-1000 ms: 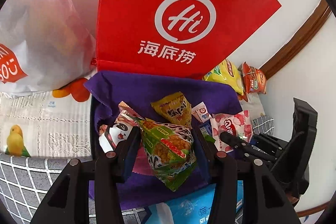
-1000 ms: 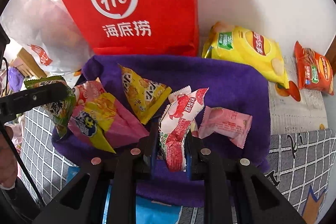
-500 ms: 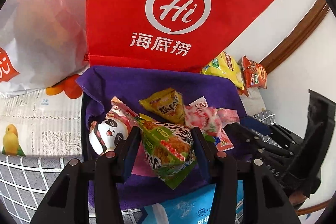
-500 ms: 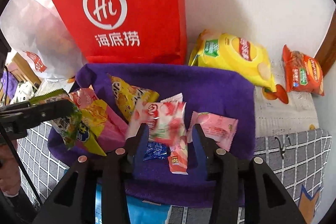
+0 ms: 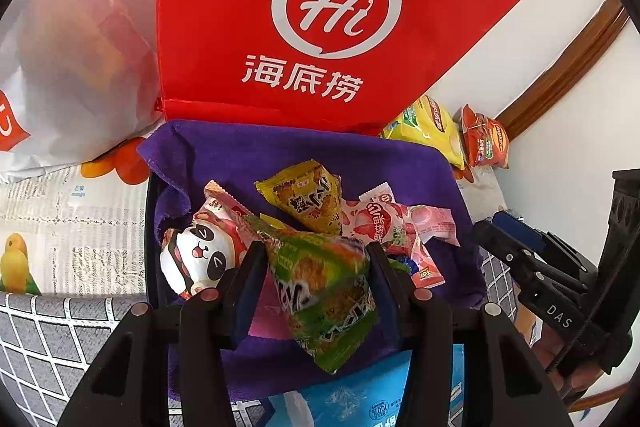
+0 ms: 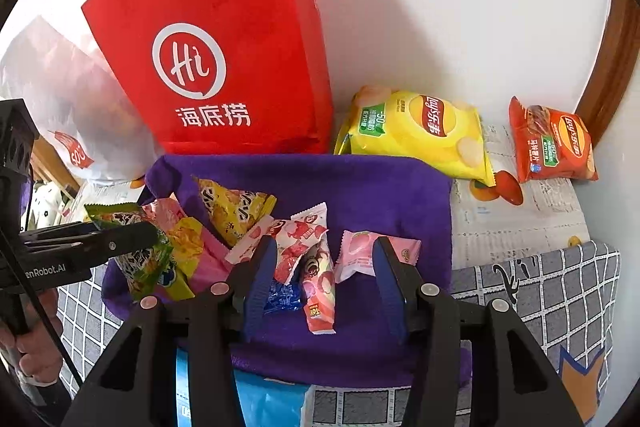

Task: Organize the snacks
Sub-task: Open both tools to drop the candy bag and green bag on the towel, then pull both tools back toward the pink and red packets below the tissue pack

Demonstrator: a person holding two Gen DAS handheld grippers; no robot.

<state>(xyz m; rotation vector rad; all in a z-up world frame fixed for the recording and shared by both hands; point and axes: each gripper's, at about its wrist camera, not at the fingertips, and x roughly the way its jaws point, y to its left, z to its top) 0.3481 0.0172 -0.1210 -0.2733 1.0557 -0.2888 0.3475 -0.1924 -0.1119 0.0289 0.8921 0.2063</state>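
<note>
A purple cloth-lined tray (image 5: pixel 280 151) (image 6: pixel 380 179) holds several small snack packs. My left gripper (image 5: pixel 316 255) is shut on a green snack pack (image 5: pixel 324 287) and holds it over the tray's near side; it also shows in the right wrist view (image 6: pixel 140 259). A panda pack (image 5: pixel 196 255) lies left of it, a yellow triangular pack (image 5: pixel 308 195) (image 6: pixel 236 211) behind. My right gripper (image 6: pixel 324 251) is open and empty above a pink-and-white strawberry pack (image 6: pixel 308 251) lying in the tray. A pink peach pack (image 6: pixel 360 251) lies beside its right finger.
A red Hi bag (image 5: pixel 320 19) (image 6: pixel 224 67) stands behind the tray, a white plastic bag (image 5: pixel 68 67) to its left. A yellow chip bag (image 6: pixel 420 135) and a red chip bag (image 6: pixel 552 147) lie at the back right by the wall. A blue pack (image 5: pixel 360 391) lies at the near edge.
My right gripper opened and let go of the pink-and-white strawberry pack, which now lies in the tray, then drew back. My left gripper keeps hold of the green pack.
</note>
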